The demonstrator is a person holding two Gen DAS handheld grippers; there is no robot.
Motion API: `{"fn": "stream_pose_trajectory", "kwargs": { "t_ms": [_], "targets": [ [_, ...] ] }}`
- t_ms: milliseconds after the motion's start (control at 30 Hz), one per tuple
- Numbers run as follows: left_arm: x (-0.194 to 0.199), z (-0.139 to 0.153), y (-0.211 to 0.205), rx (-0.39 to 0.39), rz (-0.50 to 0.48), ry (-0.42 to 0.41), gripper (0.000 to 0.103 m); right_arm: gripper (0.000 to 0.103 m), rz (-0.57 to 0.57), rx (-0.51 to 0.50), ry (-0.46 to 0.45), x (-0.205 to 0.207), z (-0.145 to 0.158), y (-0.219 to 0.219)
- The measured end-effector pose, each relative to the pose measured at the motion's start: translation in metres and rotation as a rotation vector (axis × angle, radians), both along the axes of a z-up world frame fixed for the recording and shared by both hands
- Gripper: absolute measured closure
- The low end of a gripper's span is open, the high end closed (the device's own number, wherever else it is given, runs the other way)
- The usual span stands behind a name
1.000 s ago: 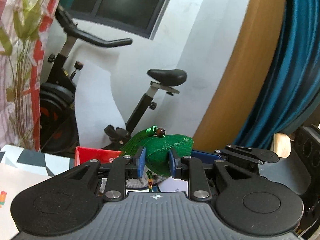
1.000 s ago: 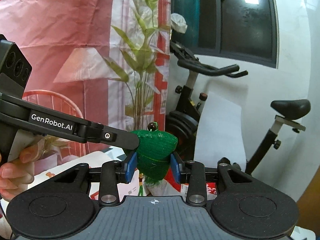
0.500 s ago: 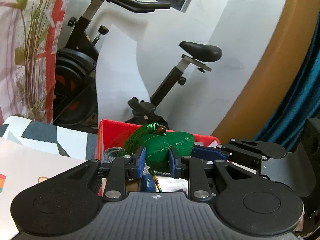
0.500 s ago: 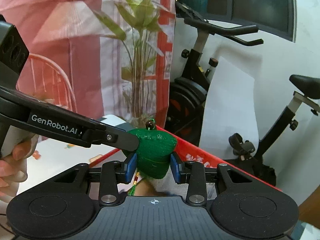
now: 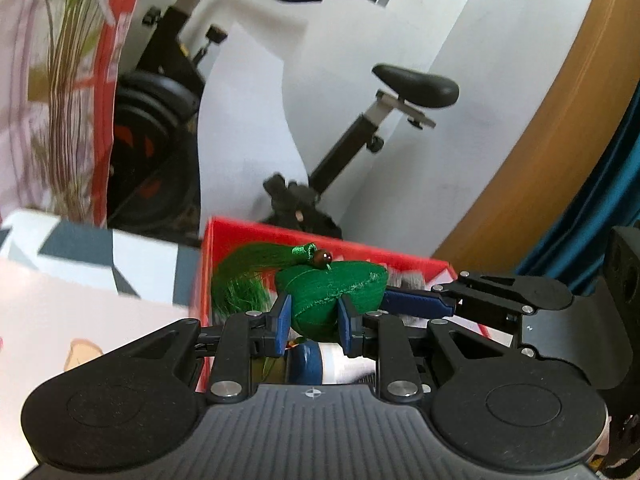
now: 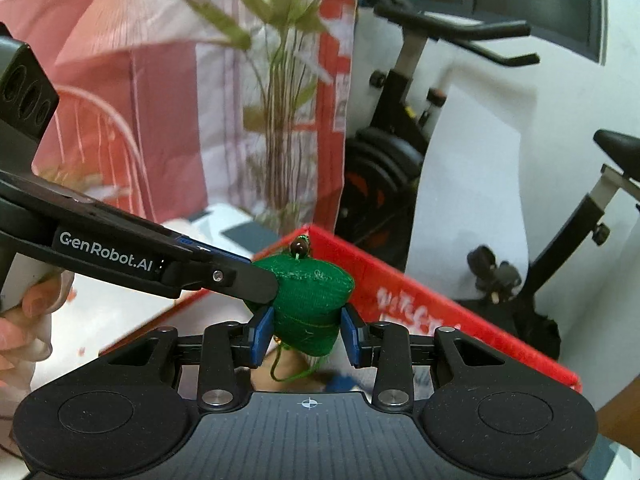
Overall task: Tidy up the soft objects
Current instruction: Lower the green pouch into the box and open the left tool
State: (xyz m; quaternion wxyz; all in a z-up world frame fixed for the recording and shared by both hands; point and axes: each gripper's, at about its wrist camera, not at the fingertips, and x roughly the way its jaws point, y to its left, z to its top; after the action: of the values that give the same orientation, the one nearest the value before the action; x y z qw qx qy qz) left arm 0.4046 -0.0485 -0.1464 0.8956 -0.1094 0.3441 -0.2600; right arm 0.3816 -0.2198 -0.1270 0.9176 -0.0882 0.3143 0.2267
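A green stuffed sachet [image 5: 328, 296] with a brown bead and a green tassel [image 5: 240, 276] hangs over a red box [image 5: 320, 240]. My left gripper [image 5: 314, 324] is shut on its lower part. My right gripper comes in from the right, its blue fingers [image 5: 416, 304] against the sachet's side. In the right wrist view the same sachet [image 6: 312, 304] sits between the pads of my right gripper [image 6: 306, 336], which is shut on it. The left gripper's fingers [image 6: 224, 276] reach it from the left. The red box [image 6: 440, 300] lies just beyond and below.
Blue and white soft items [image 5: 320, 360] lie in the box under the sachet. A patterned tabletop [image 5: 80, 280] spreads to the left. An exercise bike [image 5: 360, 140] and a plant [image 6: 280, 120] stand behind. A person's hand [image 6: 32, 308] holds the left gripper.
Both grippers have come down together with the sachet still held. The red box has risen into view beneath it, and the bike has shifted upward in both views.
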Motion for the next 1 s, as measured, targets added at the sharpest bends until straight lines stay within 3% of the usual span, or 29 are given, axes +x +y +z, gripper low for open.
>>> {"fn": "stream_pose_trajectory", "kwargs": {
  "t_ms": [467,633,900,1000],
  "targets": [
    [-0.009,-0.022,0.005,0.025,-0.017,0.088,0.078,0.068,-0.038,0.053,0.119,-0.005,-0.023,-0.004],
    [-0.014,-0.022,0.002,0.101,0.007,0.045,0.078,0.068,-0.086,0.077,0.137,-0.003,-0.028,-0.008],
    [-0.023,-0.016,-0.001,0.157,0.014,-0.002,0.078,0.068,-0.129,0.06,0.12,-0.013,-0.023,-0.017],
    [-0.028,-0.014,-0.002,0.175,0.016,-0.019,0.078,0.063,-0.159,0.054,0.106,-0.018,-0.02,-0.021]
  ]
}}
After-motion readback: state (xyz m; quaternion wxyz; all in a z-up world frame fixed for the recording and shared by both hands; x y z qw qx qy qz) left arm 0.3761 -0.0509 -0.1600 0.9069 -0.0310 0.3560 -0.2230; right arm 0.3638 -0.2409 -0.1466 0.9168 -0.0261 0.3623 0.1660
